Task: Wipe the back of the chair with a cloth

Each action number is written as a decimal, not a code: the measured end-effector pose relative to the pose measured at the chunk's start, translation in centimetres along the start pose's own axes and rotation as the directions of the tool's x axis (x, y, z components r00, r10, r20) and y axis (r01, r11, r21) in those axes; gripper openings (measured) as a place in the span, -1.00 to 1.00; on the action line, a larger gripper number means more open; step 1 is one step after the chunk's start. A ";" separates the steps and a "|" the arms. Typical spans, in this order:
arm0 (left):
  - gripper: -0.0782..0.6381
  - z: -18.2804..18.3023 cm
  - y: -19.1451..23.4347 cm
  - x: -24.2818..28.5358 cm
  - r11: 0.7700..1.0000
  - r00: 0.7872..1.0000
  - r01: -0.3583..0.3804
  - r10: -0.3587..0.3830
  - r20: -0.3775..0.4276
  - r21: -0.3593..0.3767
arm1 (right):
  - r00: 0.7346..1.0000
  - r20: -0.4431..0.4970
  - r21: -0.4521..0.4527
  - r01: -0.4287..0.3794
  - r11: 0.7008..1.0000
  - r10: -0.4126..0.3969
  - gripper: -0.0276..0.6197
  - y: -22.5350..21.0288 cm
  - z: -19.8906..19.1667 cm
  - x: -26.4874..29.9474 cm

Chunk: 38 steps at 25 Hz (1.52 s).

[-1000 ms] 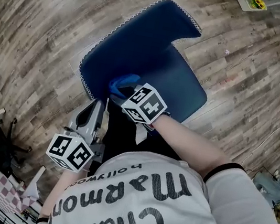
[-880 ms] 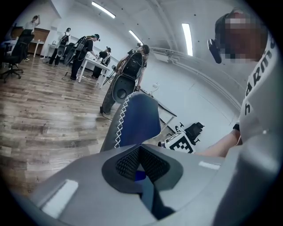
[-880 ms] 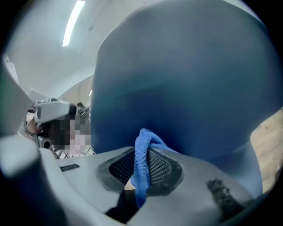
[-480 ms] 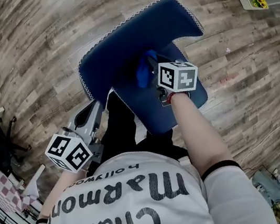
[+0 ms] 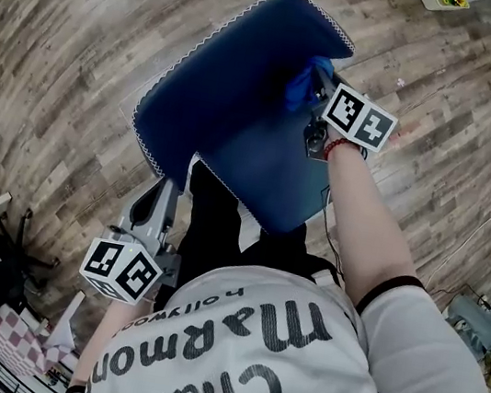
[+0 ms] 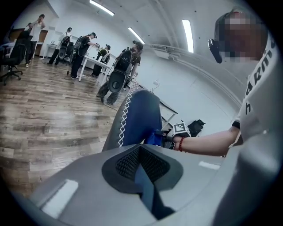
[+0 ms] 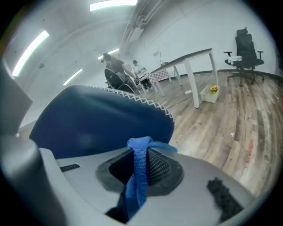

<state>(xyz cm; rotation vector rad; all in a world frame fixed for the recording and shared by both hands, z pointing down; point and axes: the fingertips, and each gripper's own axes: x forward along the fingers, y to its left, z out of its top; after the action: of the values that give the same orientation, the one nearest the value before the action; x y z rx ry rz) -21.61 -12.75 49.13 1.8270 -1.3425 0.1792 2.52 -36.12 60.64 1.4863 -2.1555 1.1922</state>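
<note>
You are holding your left gripper (image 6: 141, 174) low, its jaws sitting almost together with only a thin slit between them. Past them the chair (image 6: 135, 117) back is standing upright, and your right gripper (image 6: 170, 137) is holding the cloth (image 6: 154, 138) against its right edge. People (image 6: 84, 48) are standing far behind.

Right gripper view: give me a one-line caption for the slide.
Wiping pass: right gripper shut on the blue cloth, facing the chair back.
</note>
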 end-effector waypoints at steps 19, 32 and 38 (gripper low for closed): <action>-0.76 -0.9 0.2 -0.8 1.000 1.000 -0.009 0.009 0.016 -0.028 | 0.524 -0.685 -0.037 -0.719 0.694 0.506 -0.72 22.6 -26.9 -8.3; -0.76 -0.8 1.9 -0.9 0.998 0.999 -0.044 0.044 -0.005 -0.041 | 0.873 -0.417 -0.098 -0.322 0.942 0.254 -0.72 10.0 -15.8 1.8; -0.76 -0.9 2.2 -1.0 0.998 0.999 -0.040 0.040 -0.017 -0.038 | 0.954 -0.291 -0.135 -0.112 0.984 0.069 -0.72 3.6 -9.7 3.4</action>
<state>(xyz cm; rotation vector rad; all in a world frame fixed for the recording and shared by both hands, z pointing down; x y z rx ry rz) -23.60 -11.56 50.33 1.7642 -1.3630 0.1873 -4.30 -30.64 67.13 1.0889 -2.0819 1.1633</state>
